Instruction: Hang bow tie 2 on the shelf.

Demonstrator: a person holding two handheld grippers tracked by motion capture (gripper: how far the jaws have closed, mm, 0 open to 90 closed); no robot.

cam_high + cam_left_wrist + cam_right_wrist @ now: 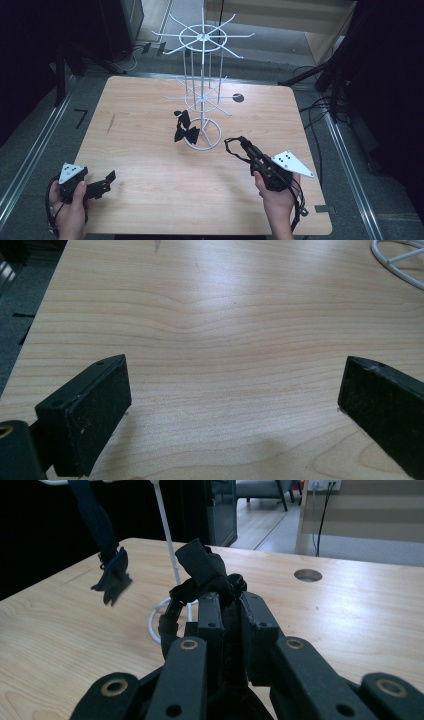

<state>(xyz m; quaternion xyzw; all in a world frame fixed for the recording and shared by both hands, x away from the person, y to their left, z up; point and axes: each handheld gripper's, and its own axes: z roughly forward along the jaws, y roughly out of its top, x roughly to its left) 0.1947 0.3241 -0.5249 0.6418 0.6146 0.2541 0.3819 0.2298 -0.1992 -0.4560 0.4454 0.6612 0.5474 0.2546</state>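
On the wooden desk [150, 160], the right gripper [227, 597] clenches a black bow tie [205, 567], clearest in its own view; the left gripper [235, 390] stands released, fingers wide.

A pale wooden table [150, 165] with rounded corners is seen from above, set on a grey floor [90, 90]. A round hole [238, 98] is cut near its far edge, right of centre, and a short dark streak [111, 123] is marked on its left part. A black tape mark [80, 117] is stuck to the floor just beside the table's left edge. Metal rails [27, 162] are laid along the floor on both sides. Black cables [314, 107] are strewn by the far right corner. A light wood panel [280, 12] is stood beyond the table, with a socket [322, 485] mounted on it.
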